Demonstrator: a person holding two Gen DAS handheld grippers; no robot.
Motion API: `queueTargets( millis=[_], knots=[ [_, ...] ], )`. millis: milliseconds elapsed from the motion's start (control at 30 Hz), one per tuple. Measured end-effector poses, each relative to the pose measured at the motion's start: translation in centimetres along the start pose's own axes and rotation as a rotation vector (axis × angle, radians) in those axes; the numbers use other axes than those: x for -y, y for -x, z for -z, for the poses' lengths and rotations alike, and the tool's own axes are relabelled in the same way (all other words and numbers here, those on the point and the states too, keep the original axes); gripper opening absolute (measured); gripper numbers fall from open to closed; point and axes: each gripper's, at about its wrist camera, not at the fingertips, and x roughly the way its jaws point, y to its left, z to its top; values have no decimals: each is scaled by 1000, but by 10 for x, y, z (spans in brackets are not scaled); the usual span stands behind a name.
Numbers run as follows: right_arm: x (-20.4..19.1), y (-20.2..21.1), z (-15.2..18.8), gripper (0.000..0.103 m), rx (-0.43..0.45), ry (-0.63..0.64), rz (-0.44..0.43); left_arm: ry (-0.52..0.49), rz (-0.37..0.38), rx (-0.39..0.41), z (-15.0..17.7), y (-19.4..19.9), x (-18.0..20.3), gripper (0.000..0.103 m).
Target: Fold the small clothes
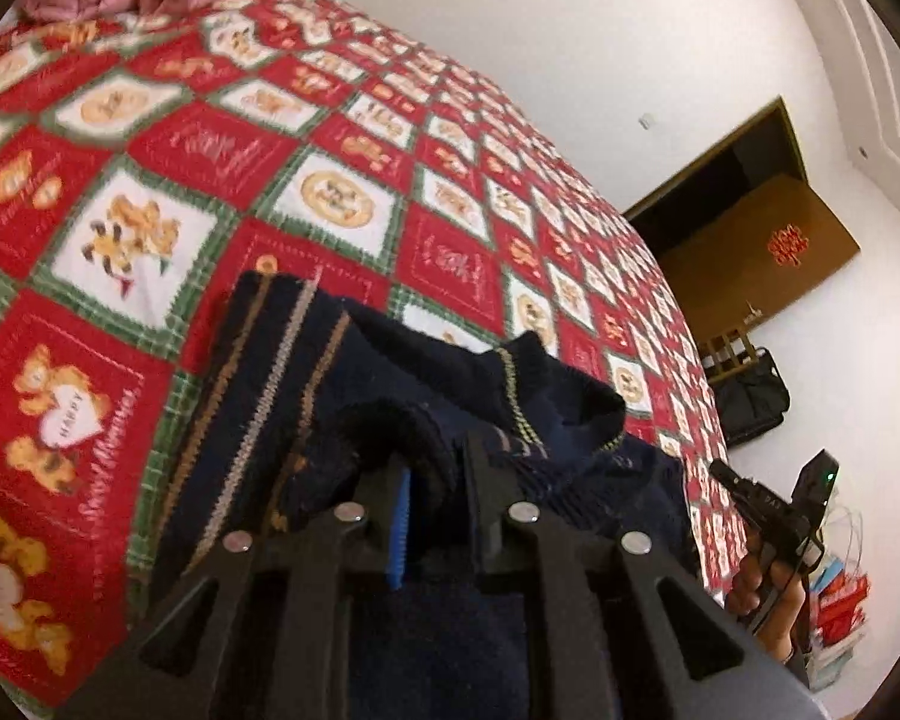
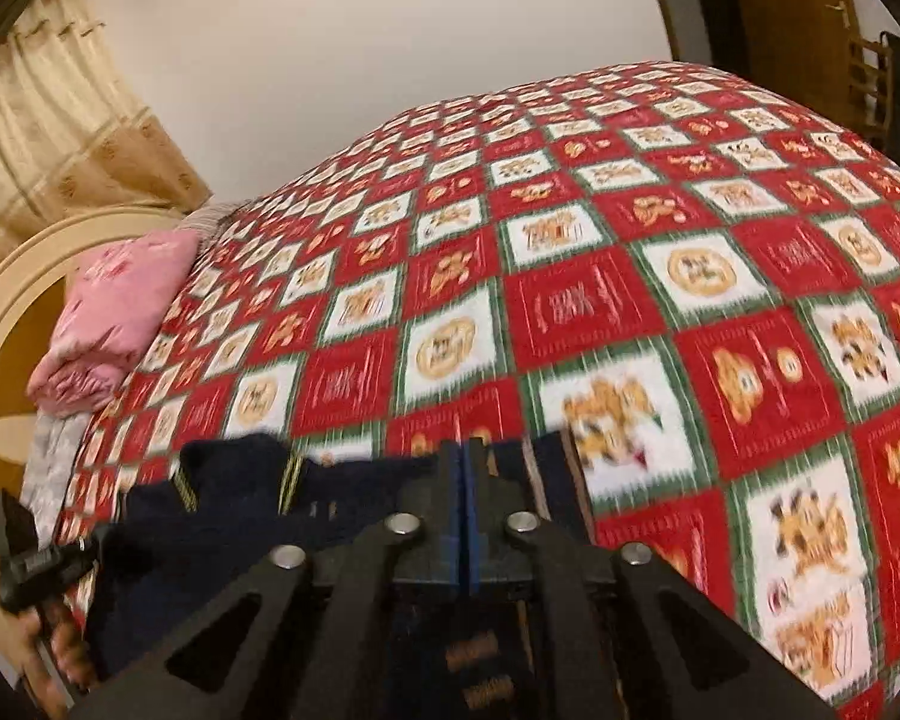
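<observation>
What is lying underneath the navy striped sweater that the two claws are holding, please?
The red patchwork bedspread lies under the navy striped sweater, showing all around it. The patches directly beneath the sweater are covered, so anything there is hidden.

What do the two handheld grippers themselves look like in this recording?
Both the left gripper and right gripper are matte black plastic with slotted linkage bars, round silver pivot pins and blue ribbed pads inside the jaws. Bare hands hold them.

Navy striped sweater [image 1: 390, 372], red-checked bedspread [image 1: 222, 138]
</observation>
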Motion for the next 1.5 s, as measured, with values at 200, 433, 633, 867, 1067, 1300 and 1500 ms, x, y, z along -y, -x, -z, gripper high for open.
queueTargets(
  millis=[200,433,633,867,1067,1300,1500],
  knots=[
    [23,51,49,66,-46,-7,-85,-107,-42,82,6,50,16,64],
    [22,89,114,64,-155,54,-117,-139,-160,69,46,76,-7,67],
    [3,81,153,33,-264,168,-18,-127,-199,-6,84,66,-26,67],
    [2,95,155,8,-239,199,94,-197,-286,-66,110,55,-21,64],
    [8,84,160,8,-260,225,182,-289,-342,-77,115,51,-21,51],
    [3,79,159,9,-297,265,206,-261,-311,-7,104,77,-23,39],
    [5,83,157,24,-240,182,156,-372,-317,88,63,65,29,40]
  ],
)
